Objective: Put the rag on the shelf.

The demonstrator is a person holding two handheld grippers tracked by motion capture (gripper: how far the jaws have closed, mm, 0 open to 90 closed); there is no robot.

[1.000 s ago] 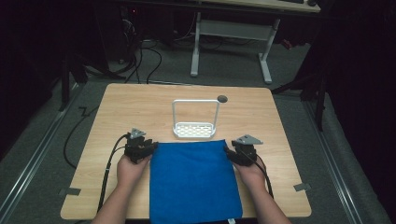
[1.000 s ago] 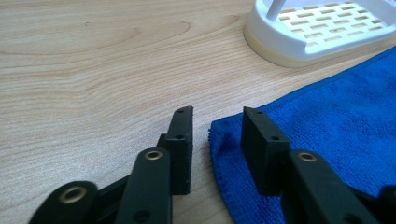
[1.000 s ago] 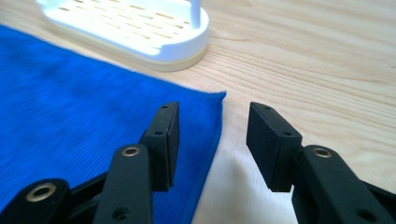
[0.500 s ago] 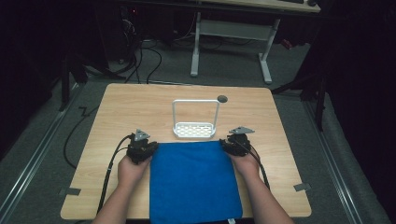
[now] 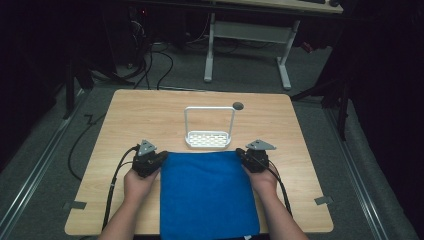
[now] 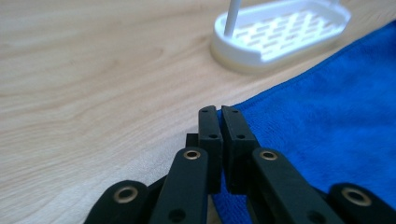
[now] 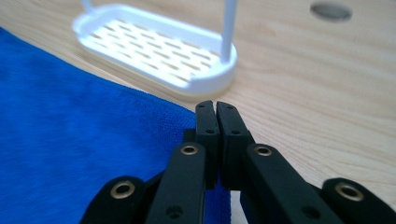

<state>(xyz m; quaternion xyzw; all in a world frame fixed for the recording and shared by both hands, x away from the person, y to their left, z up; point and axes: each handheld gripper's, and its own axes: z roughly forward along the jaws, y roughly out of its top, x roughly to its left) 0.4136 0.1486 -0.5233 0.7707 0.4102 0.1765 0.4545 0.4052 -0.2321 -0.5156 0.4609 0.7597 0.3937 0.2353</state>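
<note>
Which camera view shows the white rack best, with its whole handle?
The high view: there the white rack stands whole on the table, slotted base and arched handle, behind the blue cloth. The left gripper view and the right gripper view show its base and the foot of a post.

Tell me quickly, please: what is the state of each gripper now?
Left gripper: closed, jaws pinching the far left corner of the blue cloth.
Right gripper: closed, jaws pinching the cloth's far right corner.
</note>
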